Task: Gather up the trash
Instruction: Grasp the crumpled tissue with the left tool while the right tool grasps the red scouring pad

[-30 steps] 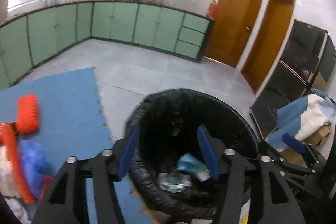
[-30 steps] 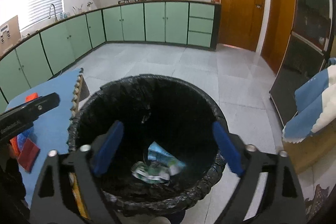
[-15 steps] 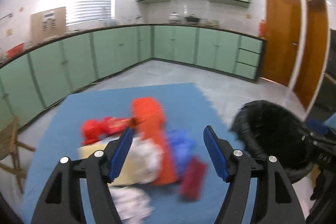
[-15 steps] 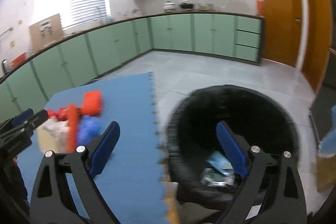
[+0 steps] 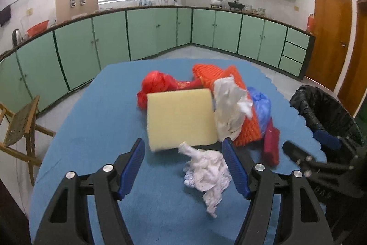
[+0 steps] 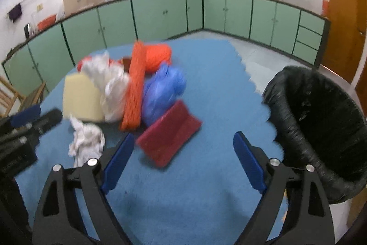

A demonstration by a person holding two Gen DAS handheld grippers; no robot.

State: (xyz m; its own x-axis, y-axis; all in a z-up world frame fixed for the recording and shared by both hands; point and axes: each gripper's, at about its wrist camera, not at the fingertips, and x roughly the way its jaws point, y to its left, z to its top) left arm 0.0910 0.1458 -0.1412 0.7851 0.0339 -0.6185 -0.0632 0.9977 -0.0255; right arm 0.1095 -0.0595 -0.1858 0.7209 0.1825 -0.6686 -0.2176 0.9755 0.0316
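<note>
A pile of trash lies on the blue mat [image 5: 96,130]: a yellow sponge block [image 5: 181,117], crumpled white paper [image 5: 206,173], a white plastic bag [image 5: 229,107], orange foam netting [image 5: 247,128], a blue bag [image 6: 162,91], a red bag [image 5: 156,84] and a dark red packet [image 6: 169,137]. My left gripper [image 5: 184,167] is open and empty, just short of the crumpled paper. My right gripper [image 6: 183,162] is open and empty, near the dark red packet. The black-lined trash bin [image 6: 316,116] stands at the right of the mat.
Green kitchen cabinets [image 5: 160,31] run along the far walls. A wooden stool [image 5: 20,125] stands left of the mat. Brown doors [image 5: 330,33] are at the right. The grey tiled floor [image 6: 259,56] lies beyond the mat.
Both grippers have swung left from over the trash bin to face the trash pile on the mat. Both stay open and empty.
</note>
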